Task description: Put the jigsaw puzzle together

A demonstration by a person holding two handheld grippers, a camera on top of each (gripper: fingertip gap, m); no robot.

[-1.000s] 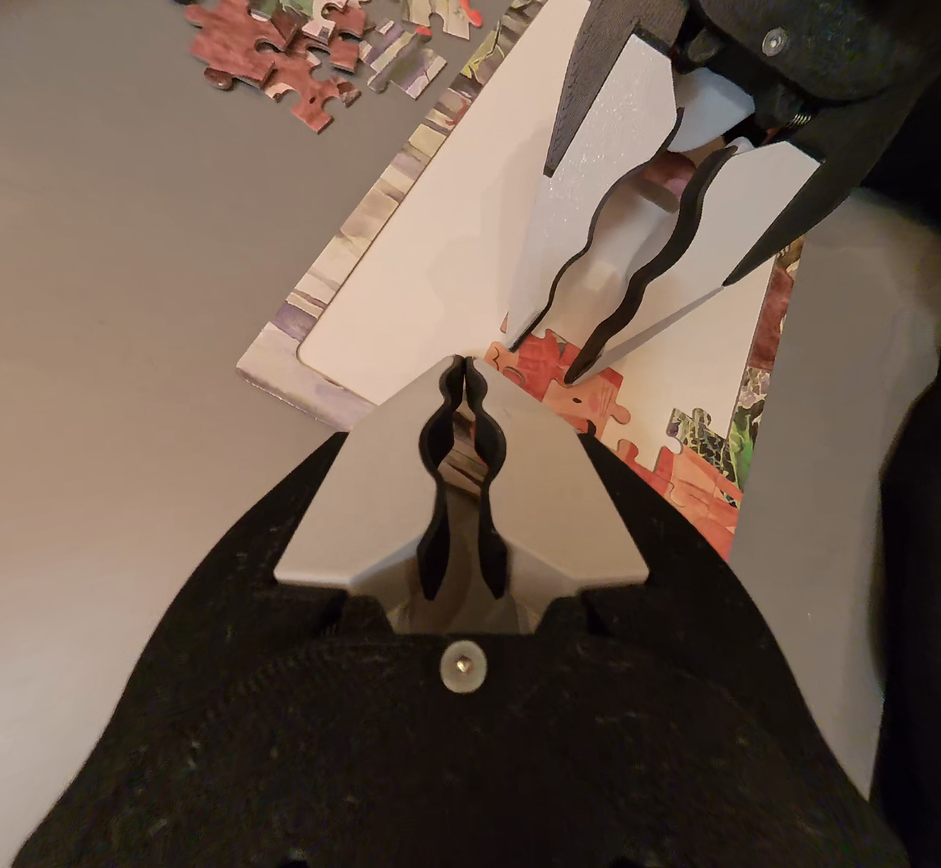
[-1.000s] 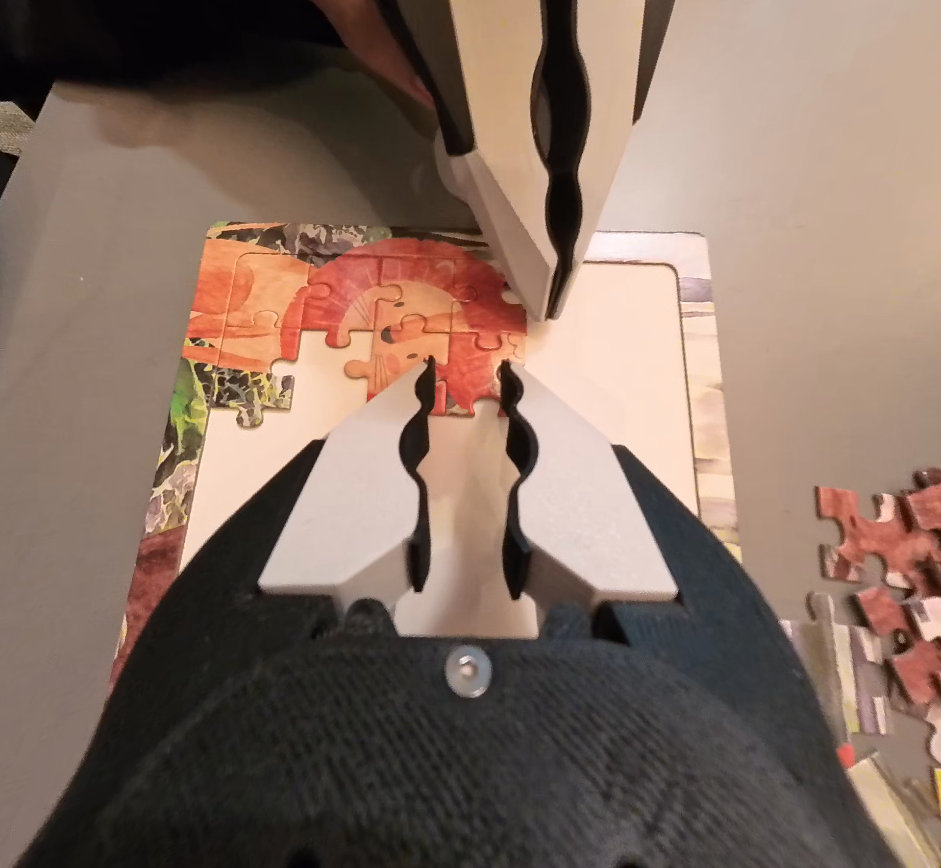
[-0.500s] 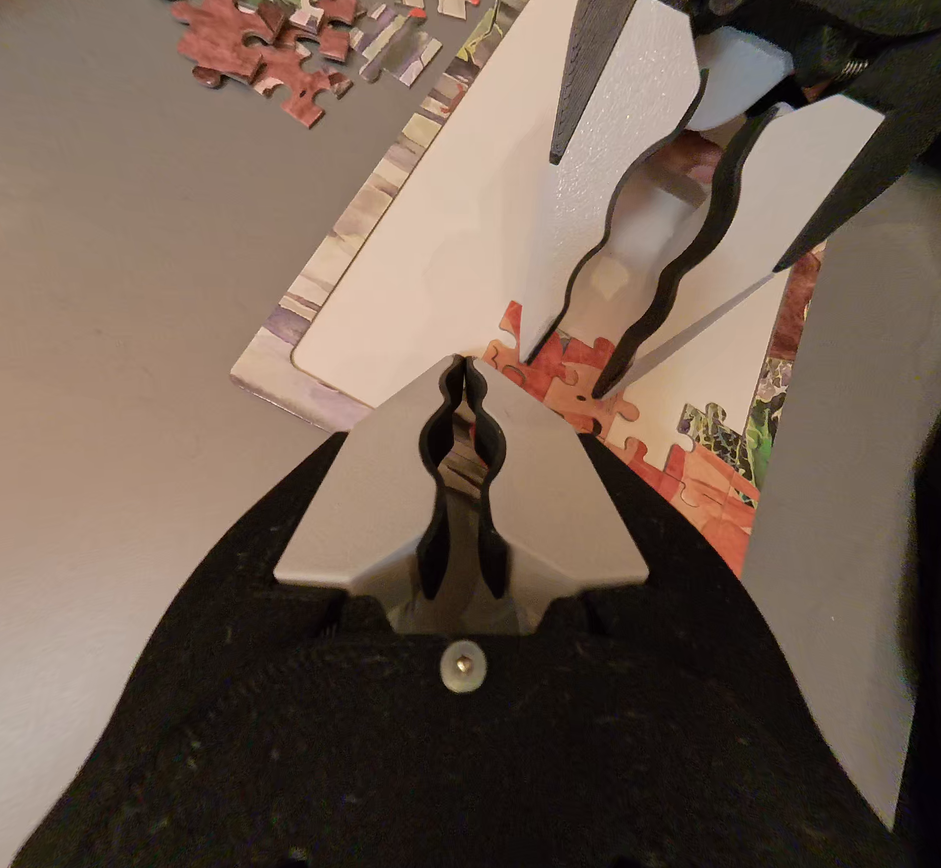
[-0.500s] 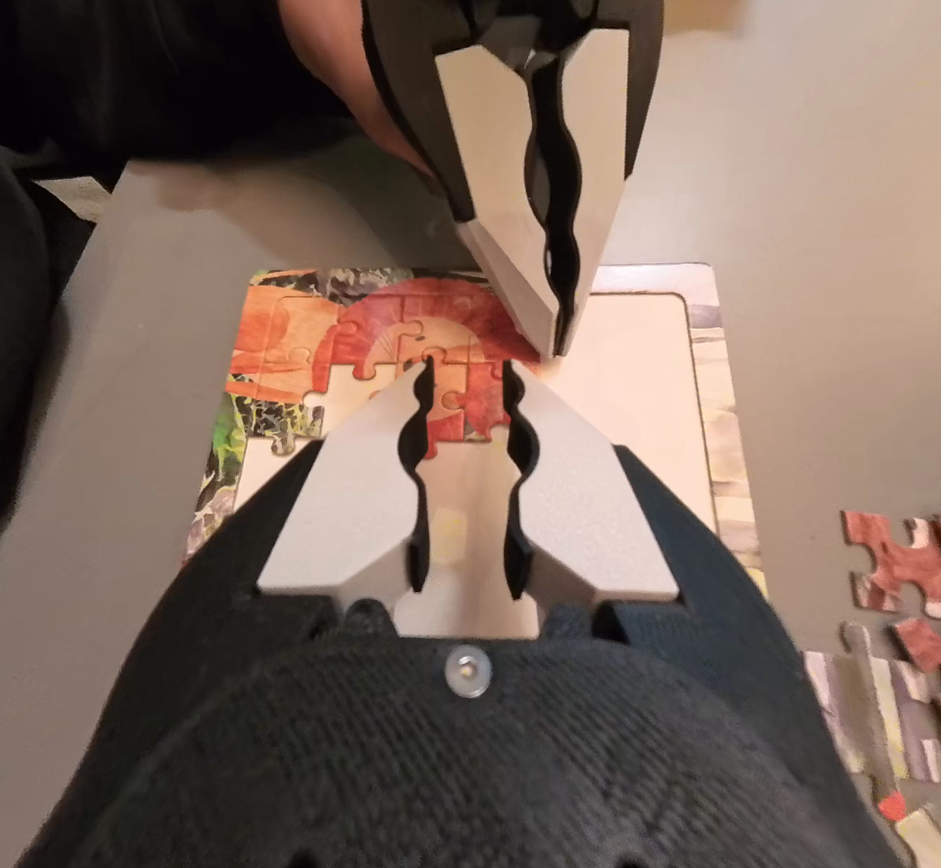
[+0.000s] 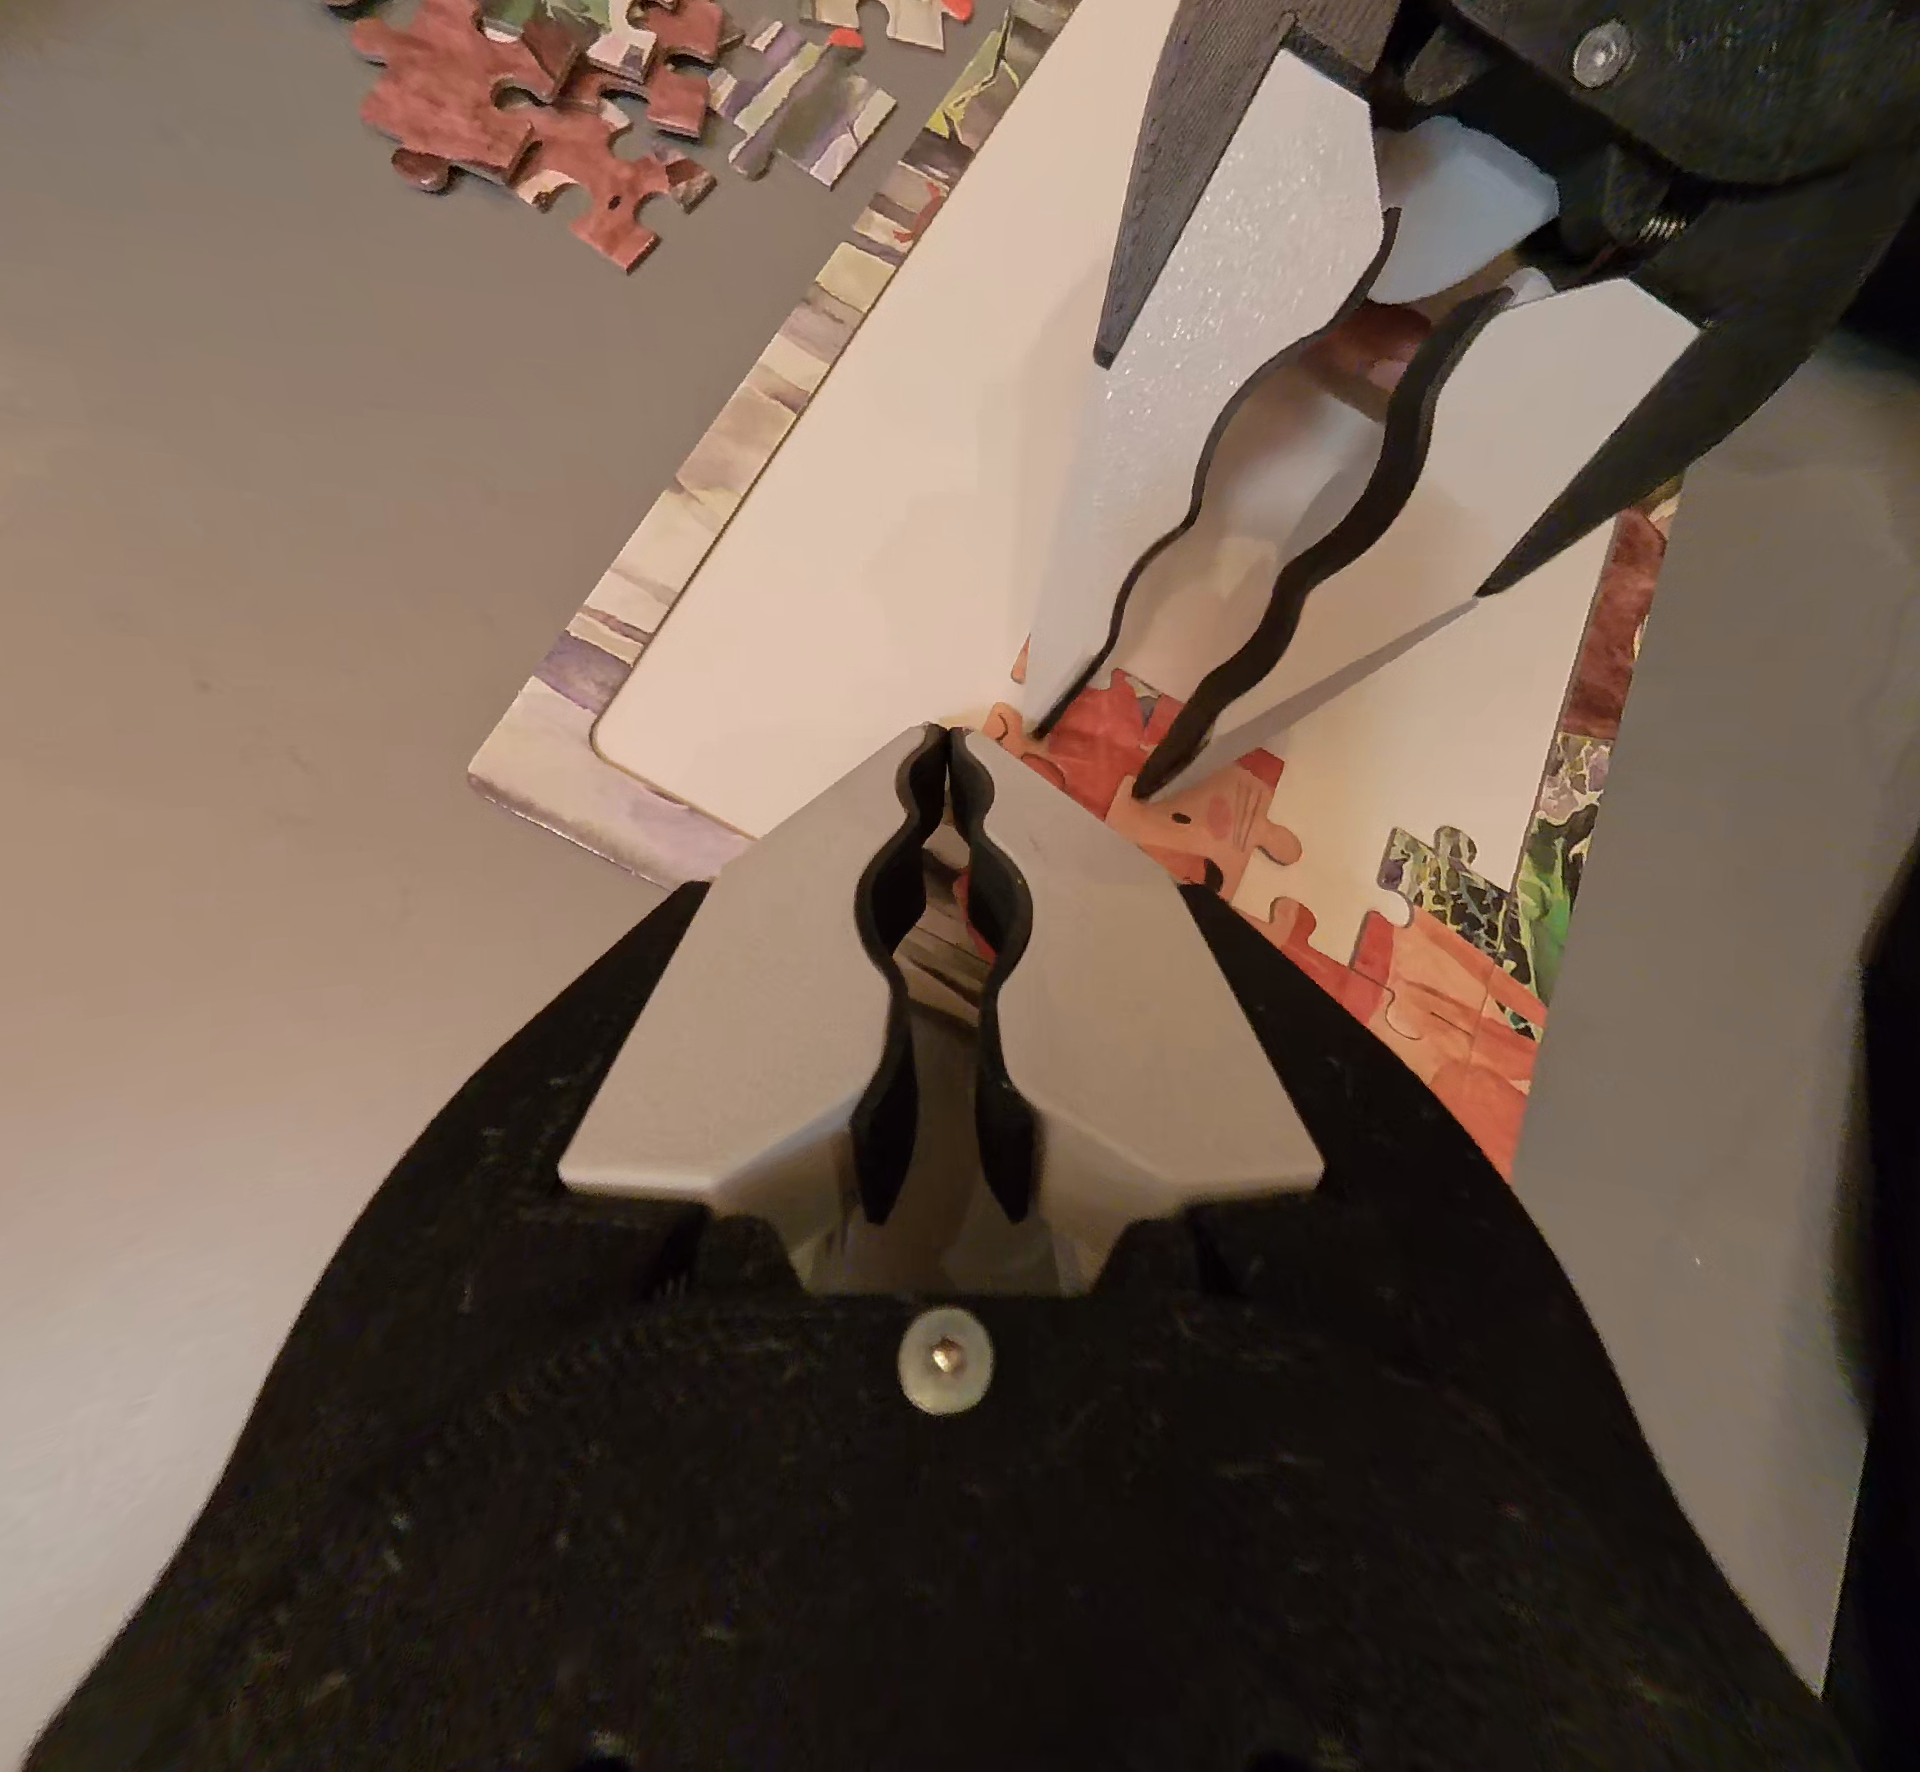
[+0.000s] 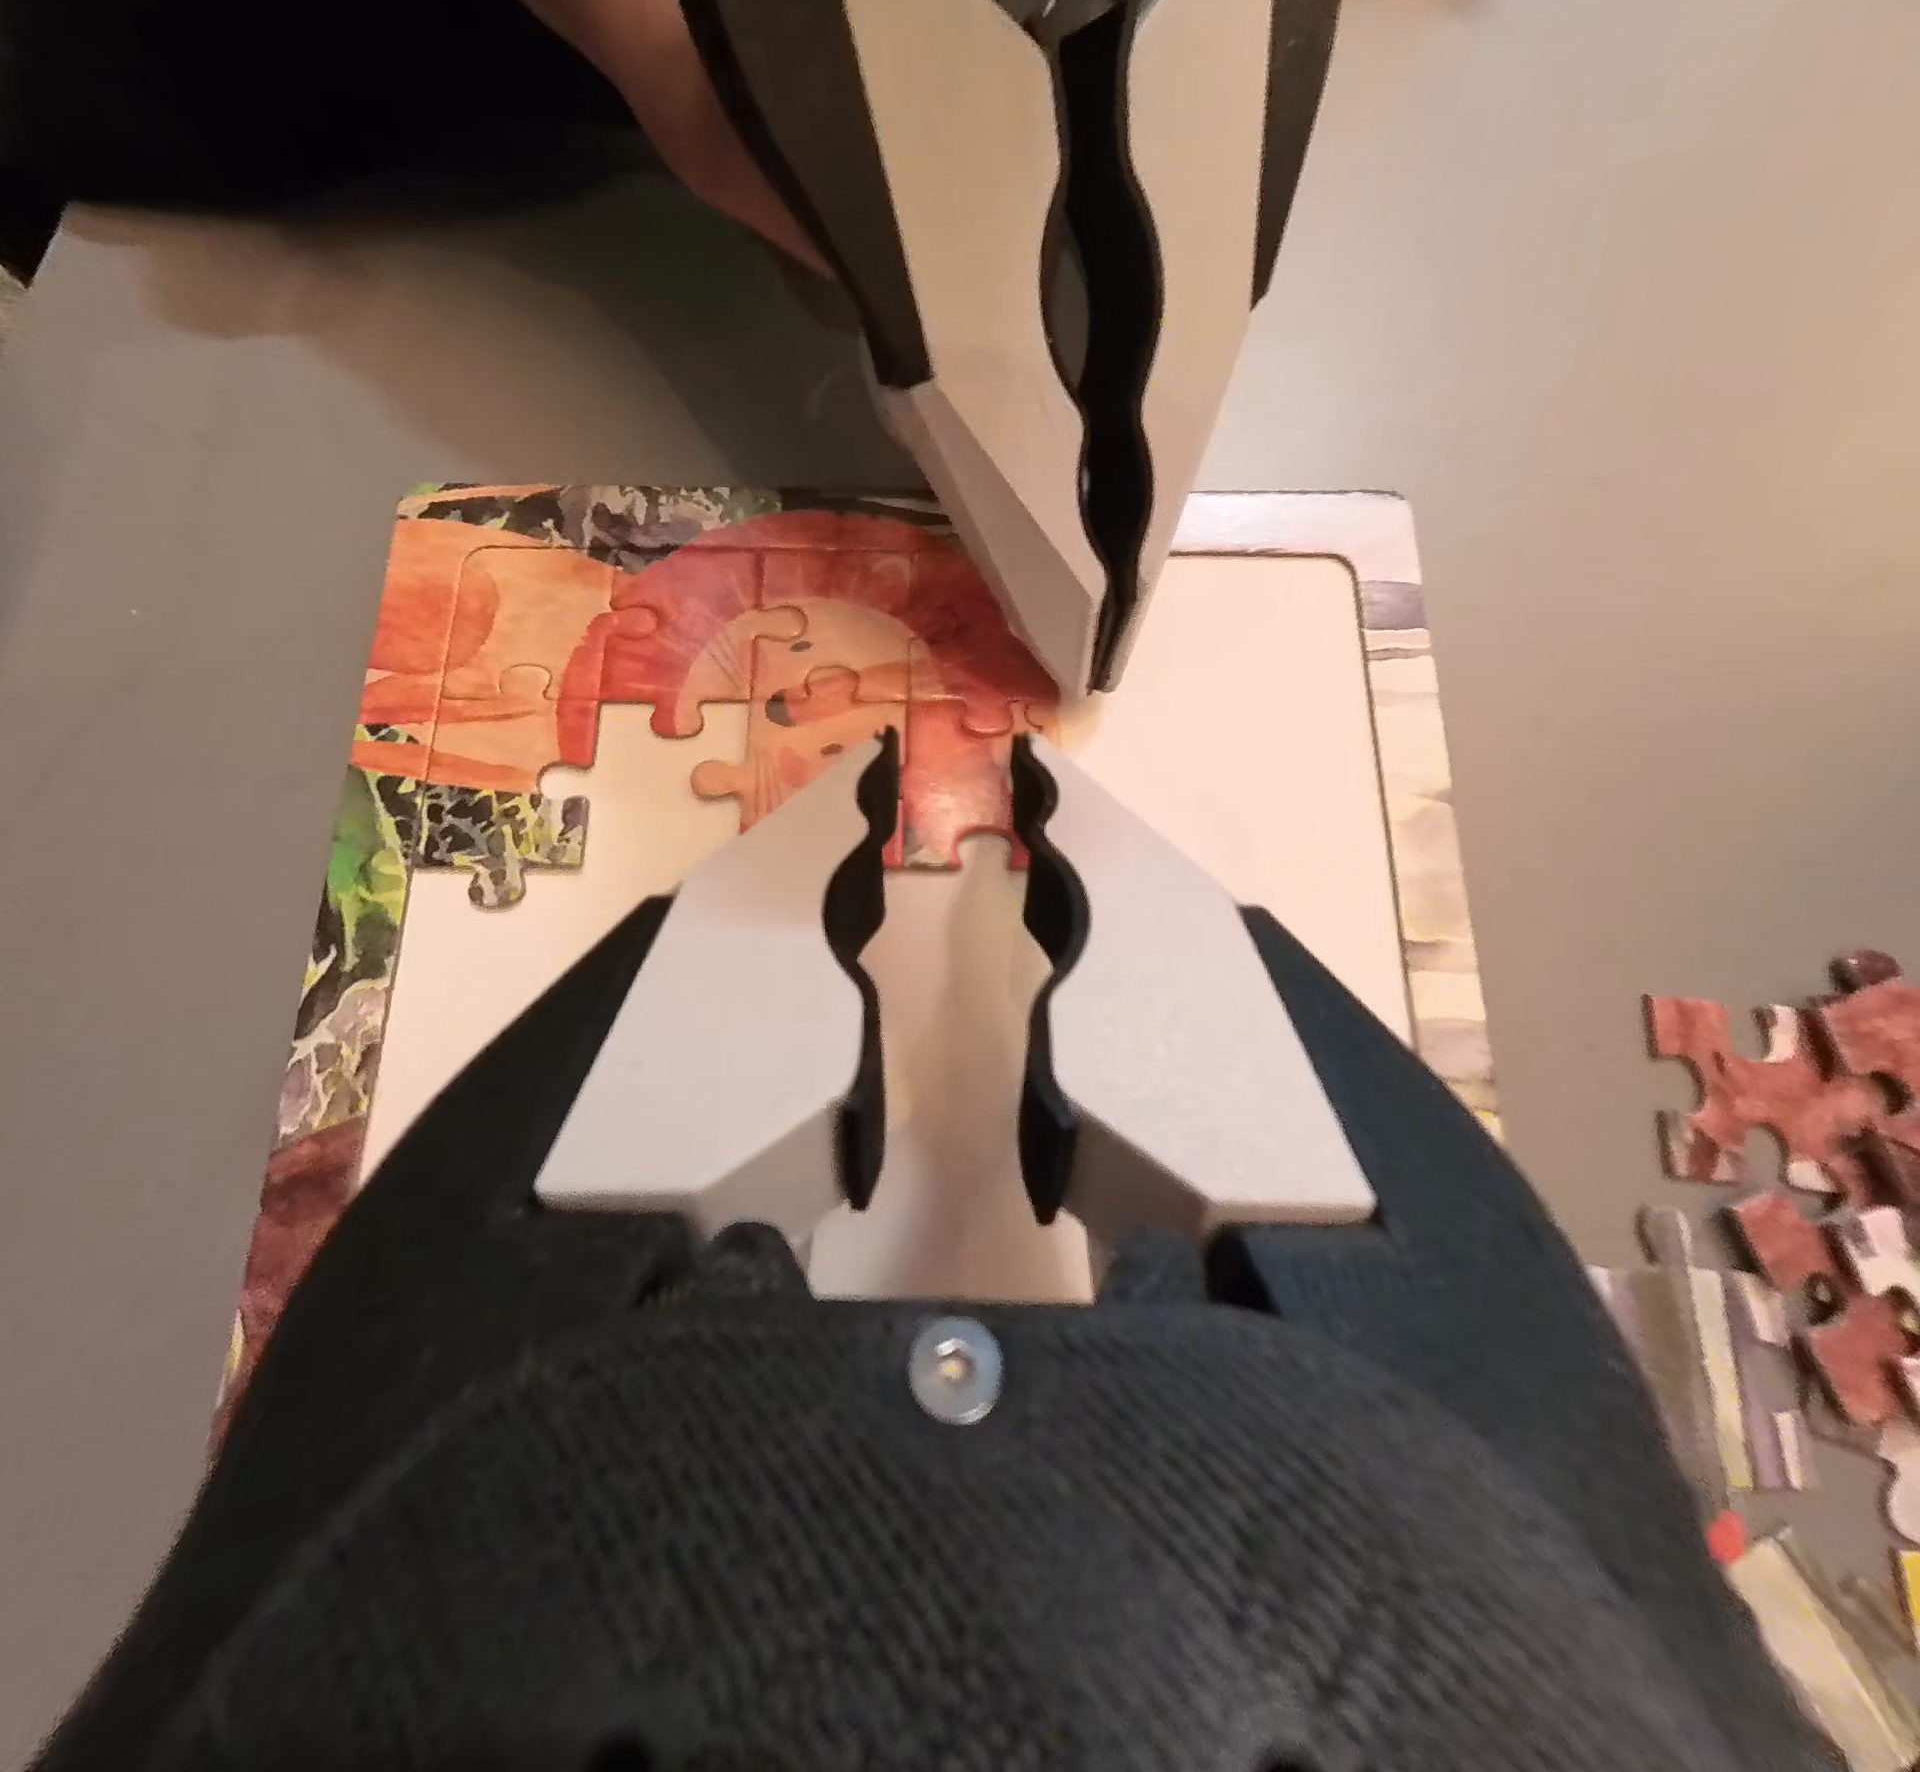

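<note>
The puzzle tray [image 6: 1226, 787] is a white board with a painted frame; it also shows in the left wrist view [image 5: 883, 527]. Several orange and red pieces [image 6: 779, 652] sit joined in its far left corner. My right gripper [image 6: 956, 740] is open, with its tips down on the board either side of a red piece [image 6: 956, 787] at the edge of that group. My left gripper [image 5: 940, 735] is shut and empty. Its tip [image 6: 1101, 683] touches the board at that piece's far right corner. The right gripper [image 5: 1091, 756] also shows in the left wrist view.
Loose pieces [image 5: 582, 60] lie in a heap on the grey table beyond the tray, and show at the right in the right wrist view [image 6: 1787, 1099]. A hand [image 6: 727, 112] holds the left gripper. A green and black piece [image 6: 488, 818] sits at the tray's left edge. Less than 4 cm separates the two grippers' tips.
The right gripper drew back slightly, then came in closer over the red piece. The left gripper stayed shut at the piece's corner. Neither gripper's opening changed.
</note>
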